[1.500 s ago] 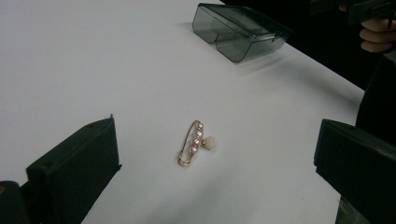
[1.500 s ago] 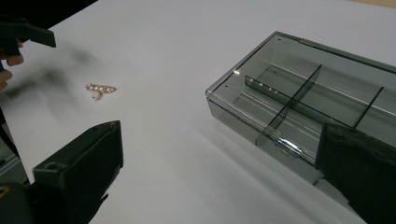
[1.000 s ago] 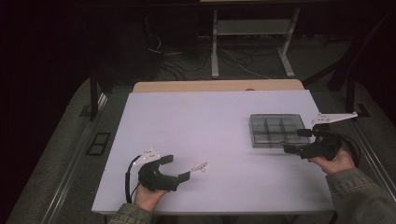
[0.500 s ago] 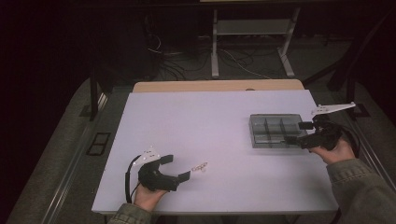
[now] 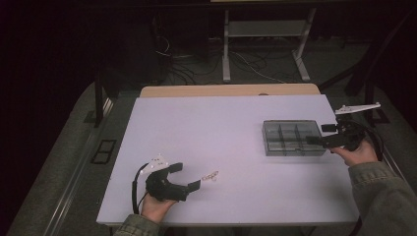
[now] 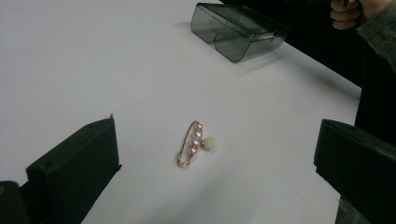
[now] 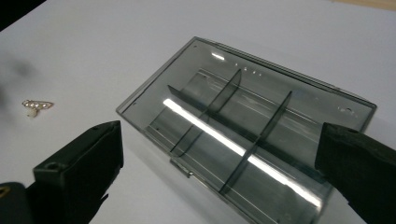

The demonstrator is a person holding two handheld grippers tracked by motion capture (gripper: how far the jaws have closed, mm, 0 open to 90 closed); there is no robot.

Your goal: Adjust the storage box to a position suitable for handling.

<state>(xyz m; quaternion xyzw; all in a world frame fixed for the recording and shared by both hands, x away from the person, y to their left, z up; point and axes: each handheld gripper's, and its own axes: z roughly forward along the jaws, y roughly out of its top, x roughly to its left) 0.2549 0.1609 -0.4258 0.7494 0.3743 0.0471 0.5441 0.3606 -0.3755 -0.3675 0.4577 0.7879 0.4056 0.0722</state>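
Brooch: gold pin with small pearls and a white bead [image 6: 195, 143], flat on the counter [image 5: 231, 128], between the left tool's jaws in the left gripper view but touching neither. In the high view it lies just ahead of the left tool [image 5: 195, 184], near the front edge [image 5: 210, 175].
Left tool: wide, nothing held. Same spot as a second ago, no visible move toward the brooch.
Right tool: [image 5: 314, 141] wide, nothing held. This is what changed: over the last second it shifted back and up along the box's right side, and its jaws now point in over the box's right edge.
Box: smoky clear organizer [image 7: 247, 126], dividers making several compartments, all look bare. Sits right of centre on the counter [image 5: 293, 137], well apart from the brooch. Has not moved. Cannot tell whether a lid is shut over it; the right gripper view shows what may be a latch on the near edge.
Read: right hand is lining up on the box, to steady or open it; left is parked for the pickup. Neither has contact yet.
Progress: early. Brooch not grasped, nothing in the box.
Next, my guess: close left on the pin, carry it across to a compartment.
Risk: pin is thin and flat, jaws may skid over it.
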